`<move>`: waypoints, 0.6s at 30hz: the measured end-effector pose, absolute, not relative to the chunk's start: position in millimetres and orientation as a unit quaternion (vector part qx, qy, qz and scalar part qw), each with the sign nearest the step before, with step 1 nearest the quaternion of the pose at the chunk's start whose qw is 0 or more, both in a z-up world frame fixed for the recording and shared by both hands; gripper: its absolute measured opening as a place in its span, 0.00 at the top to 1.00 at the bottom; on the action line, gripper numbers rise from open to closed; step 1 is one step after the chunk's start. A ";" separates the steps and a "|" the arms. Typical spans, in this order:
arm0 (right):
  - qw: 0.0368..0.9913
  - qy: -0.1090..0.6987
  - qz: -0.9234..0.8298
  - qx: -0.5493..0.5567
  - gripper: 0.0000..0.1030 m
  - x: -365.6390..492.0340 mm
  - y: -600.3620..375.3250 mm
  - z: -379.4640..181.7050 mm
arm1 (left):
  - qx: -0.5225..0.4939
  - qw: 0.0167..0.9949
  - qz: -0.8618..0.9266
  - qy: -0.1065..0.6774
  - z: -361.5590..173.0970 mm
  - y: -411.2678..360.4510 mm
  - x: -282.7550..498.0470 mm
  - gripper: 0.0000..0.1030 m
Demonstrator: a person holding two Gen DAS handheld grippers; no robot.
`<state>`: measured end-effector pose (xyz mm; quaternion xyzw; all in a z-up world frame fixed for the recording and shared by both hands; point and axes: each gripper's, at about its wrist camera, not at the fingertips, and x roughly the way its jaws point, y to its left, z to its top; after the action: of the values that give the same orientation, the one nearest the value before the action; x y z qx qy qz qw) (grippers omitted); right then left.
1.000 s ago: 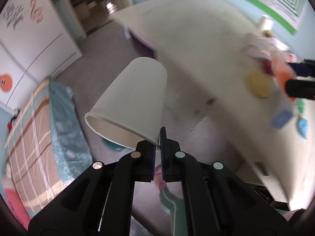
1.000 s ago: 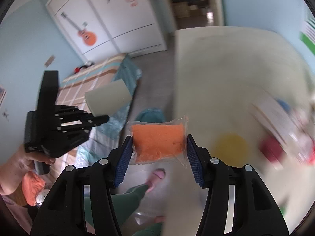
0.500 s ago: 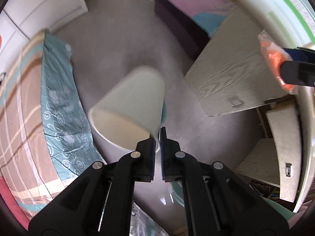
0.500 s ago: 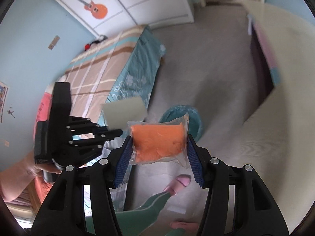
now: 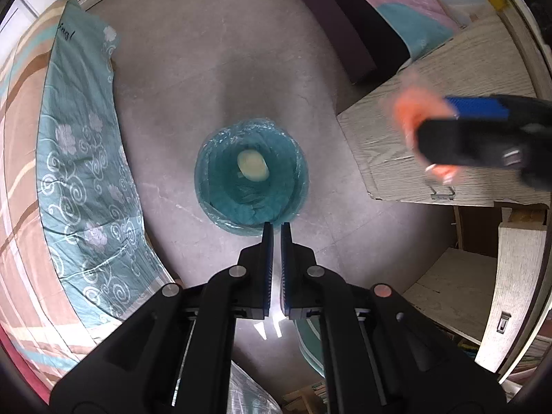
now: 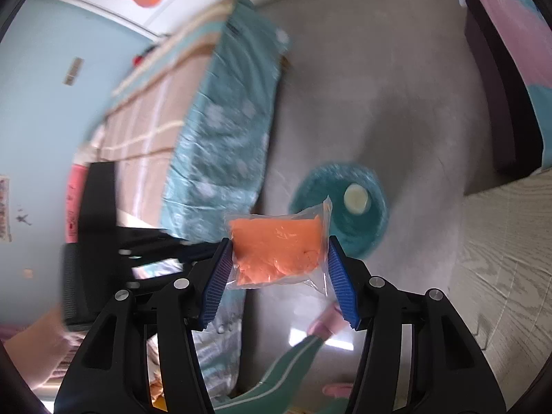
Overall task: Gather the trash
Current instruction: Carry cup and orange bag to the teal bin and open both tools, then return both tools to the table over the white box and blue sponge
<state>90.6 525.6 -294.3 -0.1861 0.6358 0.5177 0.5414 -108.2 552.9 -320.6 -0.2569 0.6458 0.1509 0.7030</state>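
One cup [image 5: 253, 165] in one teal bin [image 5: 220, 203]; left gripper [image 5: 276, 231] clenched, empty; right gripper [image 6: 277, 243] opening around one orange packet [image 6: 276, 248].

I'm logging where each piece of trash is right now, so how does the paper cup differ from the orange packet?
The paper cup is off-white and lies inside the teal-lined bin, free of any gripper; the orange packet is a clear wrapper with orange filling, still outside the bin. The right gripper, its jaws opening, has the packet between its pads; the left gripper is shut and empty. The cup is rigid, the packet crinkled. Both are trash.
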 end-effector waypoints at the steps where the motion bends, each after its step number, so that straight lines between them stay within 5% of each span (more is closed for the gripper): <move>1: 0.535 0.640 0.514 -0.198 0.44 86.0 529.8 -301.4 | -0.249 0.702 0.157 0.649 -320.5 553.9 -113.0 0.94; 5: 0.536 0.635 0.514 -0.213 0.33 78.1 537.8 -307.4 | -0.234 0.702 0.173 0.650 -314.8 558.6 -125.2 0.67; 18: 0.570 0.589 0.545 -0.178 0.33 75.5 499.3 -228.3 | -0.199 0.723 0.187 0.635 -270.0 541.7 -140.7 0.67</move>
<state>75.5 499.4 -228.3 -0.1782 0.5888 0.5448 0.5699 -140.7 541.7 -270.0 -0.1986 0.6351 0.1874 0.7225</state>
